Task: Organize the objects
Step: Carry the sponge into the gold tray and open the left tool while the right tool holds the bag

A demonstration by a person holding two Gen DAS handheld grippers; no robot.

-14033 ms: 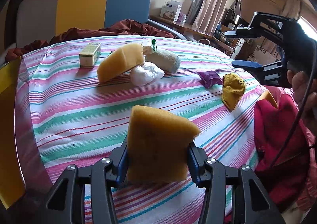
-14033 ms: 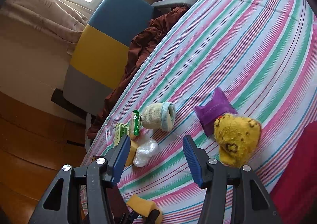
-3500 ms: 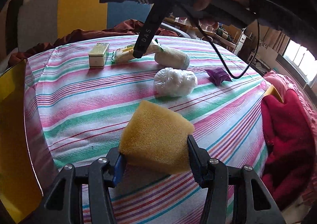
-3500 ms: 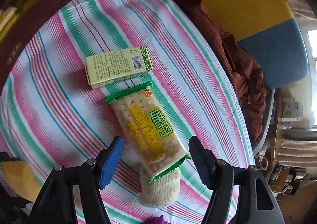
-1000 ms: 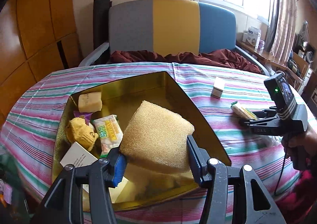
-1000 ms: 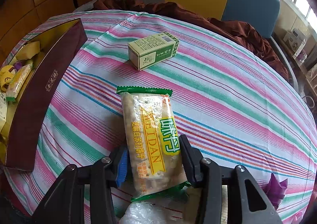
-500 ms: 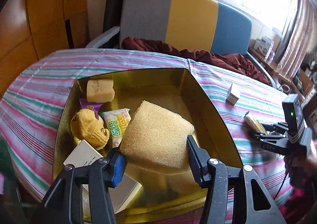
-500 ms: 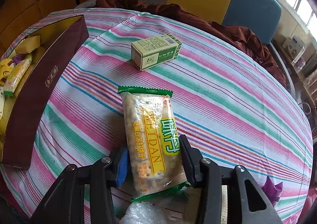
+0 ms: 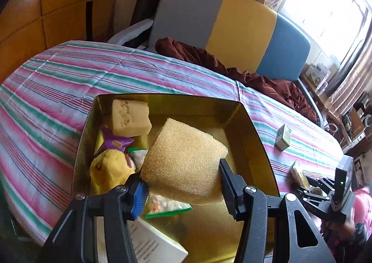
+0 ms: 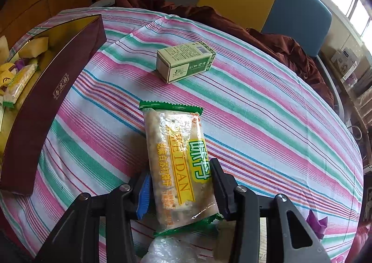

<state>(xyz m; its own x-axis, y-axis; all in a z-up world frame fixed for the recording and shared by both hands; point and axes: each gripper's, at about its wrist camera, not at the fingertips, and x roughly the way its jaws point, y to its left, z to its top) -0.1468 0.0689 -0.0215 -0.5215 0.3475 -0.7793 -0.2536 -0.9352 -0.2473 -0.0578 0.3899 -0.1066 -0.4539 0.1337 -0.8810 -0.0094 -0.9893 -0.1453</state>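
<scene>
Left tongs (image 9: 181,184) clamp the sponge (image 9: 183,158) over the box (image 9: 255,128): light, squashy. Right tongs (image 10: 179,184) pinch the cracker pack (image 10: 176,151) mid-surface: slick, brittle, grip sides.

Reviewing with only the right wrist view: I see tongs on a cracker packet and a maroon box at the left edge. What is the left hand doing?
Observer: The left tongs are shut on a yellow sponge, held over the inside of the gold-lined box.
Operator: Is there room in there for it?
Observer: Yes. The things inside, a yellow plush toy among them, crowd the left side, and the right half looks bare.
Operator: Anything in the near corner?
Observer: A white carton lies there, below the left tongs.
</scene>
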